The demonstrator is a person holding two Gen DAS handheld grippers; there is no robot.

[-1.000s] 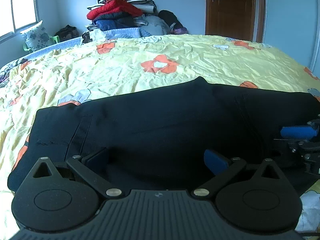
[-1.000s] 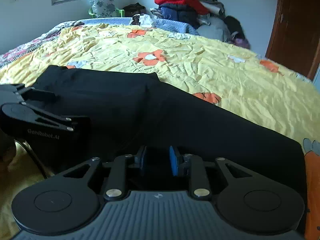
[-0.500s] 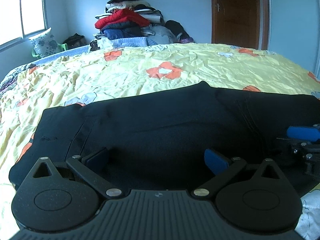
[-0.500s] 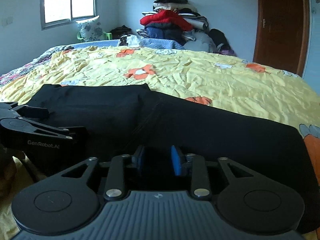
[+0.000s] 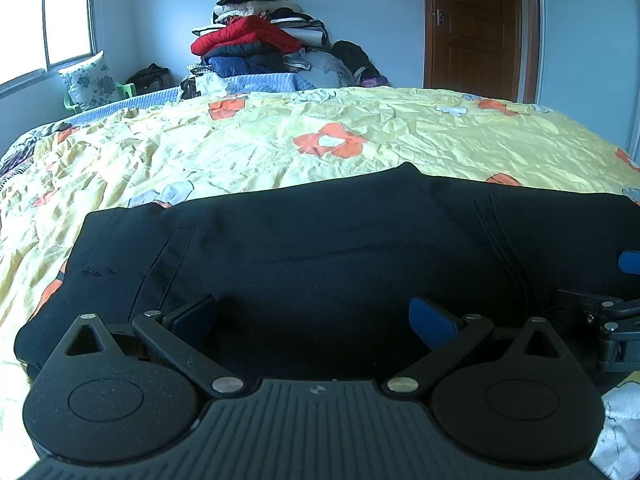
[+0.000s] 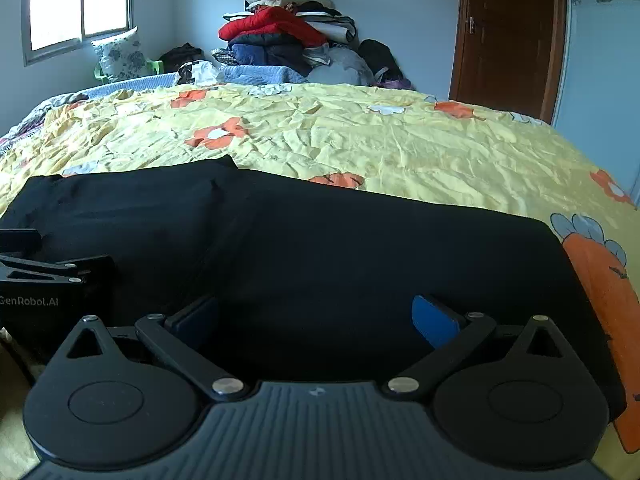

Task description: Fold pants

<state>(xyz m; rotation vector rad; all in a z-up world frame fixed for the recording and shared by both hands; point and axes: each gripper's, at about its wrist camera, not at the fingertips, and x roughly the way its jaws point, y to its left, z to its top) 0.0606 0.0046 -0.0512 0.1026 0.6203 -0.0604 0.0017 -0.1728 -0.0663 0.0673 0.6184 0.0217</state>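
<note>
The left gripper [image 5: 314,320] has its fingers wide apart, holding nothing. The right gripper [image 6: 316,320] is opening wide, its pads off the cloth. Both sit over the black pants [image 5: 320,248], flat on the yellow flowered bed cover [image 5: 280,148].

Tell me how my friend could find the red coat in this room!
Look past the yellow flowered bed to the far wall, where a big clothes pile stands left of the brown door. The red coat lies near its top, the only bright red thing among dark and white clothes.
</note>
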